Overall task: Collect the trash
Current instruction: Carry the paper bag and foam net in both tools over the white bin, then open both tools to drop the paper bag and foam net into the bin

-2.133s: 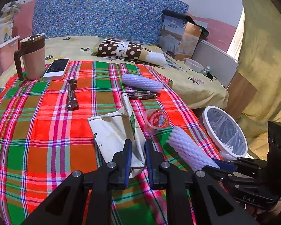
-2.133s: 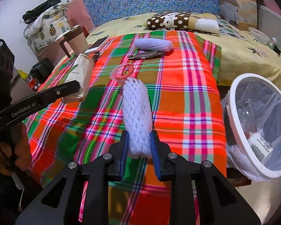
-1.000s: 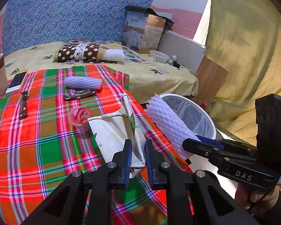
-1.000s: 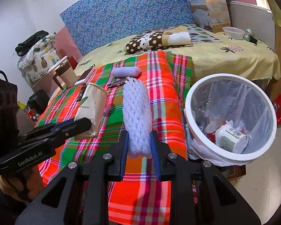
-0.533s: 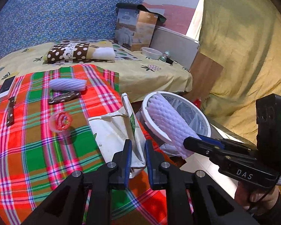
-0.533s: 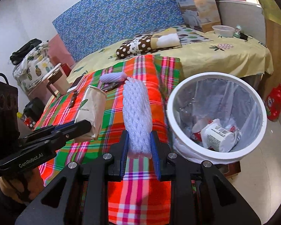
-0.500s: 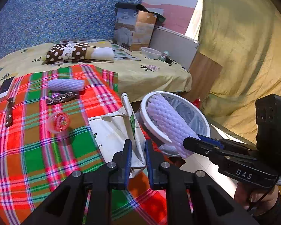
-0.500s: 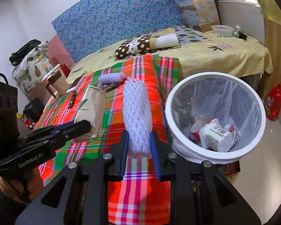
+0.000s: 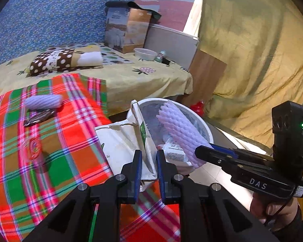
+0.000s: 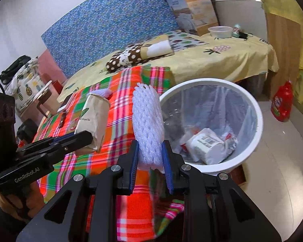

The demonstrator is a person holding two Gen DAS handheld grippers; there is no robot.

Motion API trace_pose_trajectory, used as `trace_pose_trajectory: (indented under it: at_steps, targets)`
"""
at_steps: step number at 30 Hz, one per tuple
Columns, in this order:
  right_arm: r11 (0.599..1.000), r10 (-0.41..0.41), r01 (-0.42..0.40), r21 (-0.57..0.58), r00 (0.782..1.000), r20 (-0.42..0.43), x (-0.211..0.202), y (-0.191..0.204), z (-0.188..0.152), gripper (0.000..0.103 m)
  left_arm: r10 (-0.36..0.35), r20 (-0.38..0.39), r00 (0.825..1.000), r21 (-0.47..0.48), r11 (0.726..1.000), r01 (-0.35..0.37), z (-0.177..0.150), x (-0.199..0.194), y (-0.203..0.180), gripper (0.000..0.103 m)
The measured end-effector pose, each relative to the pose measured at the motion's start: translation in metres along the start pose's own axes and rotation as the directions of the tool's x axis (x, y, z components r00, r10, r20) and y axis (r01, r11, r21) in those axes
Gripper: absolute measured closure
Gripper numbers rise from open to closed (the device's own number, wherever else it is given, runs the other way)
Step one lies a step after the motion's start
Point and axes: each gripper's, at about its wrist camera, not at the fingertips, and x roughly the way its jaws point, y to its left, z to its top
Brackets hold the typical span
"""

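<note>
White foam net [image 10: 147, 124] clamped in right gripper [image 10: 149, 165] | left gripper [image 9: 148, 168] pinches paper bag [image 9: 124, 141]

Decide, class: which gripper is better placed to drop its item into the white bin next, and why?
Right, probably. The right gripper holds the foam net sleeve right beside the bin's rim; the left gripper holds its paper bag mostly above the plaid cloth.

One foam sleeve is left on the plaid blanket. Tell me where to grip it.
Grip the lying foam sleeve at mid-length, jaws across its narrow width, coming from above. It lies flat on the plaid blanket, with a dark wrapper close beside it.
</note>
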Motion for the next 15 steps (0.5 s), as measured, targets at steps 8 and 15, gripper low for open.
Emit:
trace_pose_trajectory:
  at_steps: [8, 15]
  targets:
    - [0.996, -0.069, 0.068, 0.066, 0.998, 0.015, -0.003, -0.028, 0.002, 0.077, -0.058, -0.023, 0.998, 0.042, 0.997, 0.059, 0.015, 0.033, -0.020, 0.088]
    - [0.986, -0.131, 0.130, 0.103, 0.991, 0.010, 0.000, -0.049, 0.005, 0.077, -0.111, -0.072, 0.991, 0.065, 0.991, 0.116, 0.026, 0.074, -0.034, 0.088]
